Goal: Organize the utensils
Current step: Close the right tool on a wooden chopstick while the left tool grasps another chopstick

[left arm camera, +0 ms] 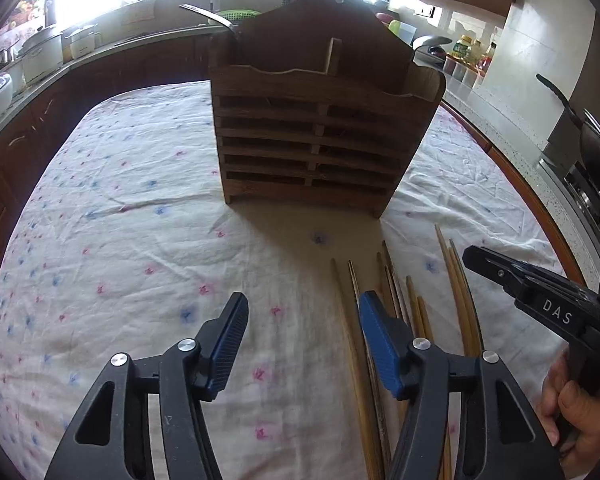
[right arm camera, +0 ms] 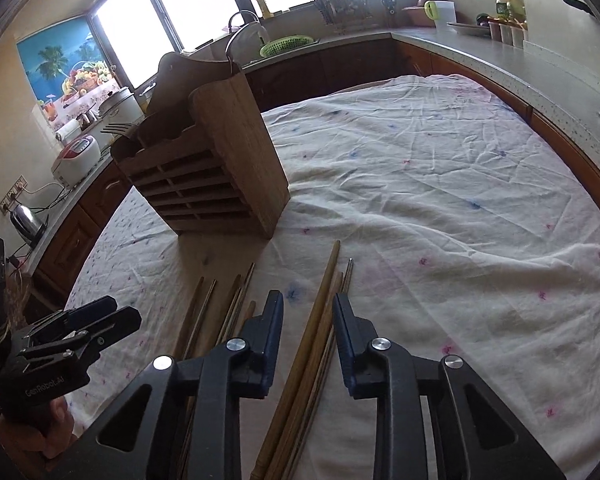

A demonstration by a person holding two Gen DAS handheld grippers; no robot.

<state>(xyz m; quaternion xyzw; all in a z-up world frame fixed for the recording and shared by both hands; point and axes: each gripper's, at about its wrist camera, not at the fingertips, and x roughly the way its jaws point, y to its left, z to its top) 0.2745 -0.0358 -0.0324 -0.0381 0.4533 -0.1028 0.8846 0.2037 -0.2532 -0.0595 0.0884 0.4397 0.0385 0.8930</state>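
A slatted wooden utensil holder (left arm camera: 320,140) (right arm camera: 208,168) stands upright on the flowered tablecloth (left arm camera: 120,200). Several wooden chopsticks (left arm camera: 392,280) lie on the cloth in front of it. A further bundle of chopsticks (right arm camera: 320,320) runs lengthwise between the fingers of my right gripper (right arm camera: 307,308). Its jaws stand narrow around the bundle, with a gap still showing on the left side. My left gripper (left arm camera: 302,312) hovers open over bare cloth, its right finger (left arm camera: 376,328) above the leftmost chopsticks. A fork (right arm camera: 116,128) and a metal handle (left arm camera: 204,14) stick out of the holder.
Kitchen counters (right arm camera: 500,60) ring the table, carrying a green basket (right arm camera: 286,46), a rice cooker (right arm camera: 76,156), a kettle (right arm camera: 28,218) and jars. A pan (left arm camera: 572,120) sits on the stove at the right. A hand (left arm camera: 576,408) holds the right gripper's handle.
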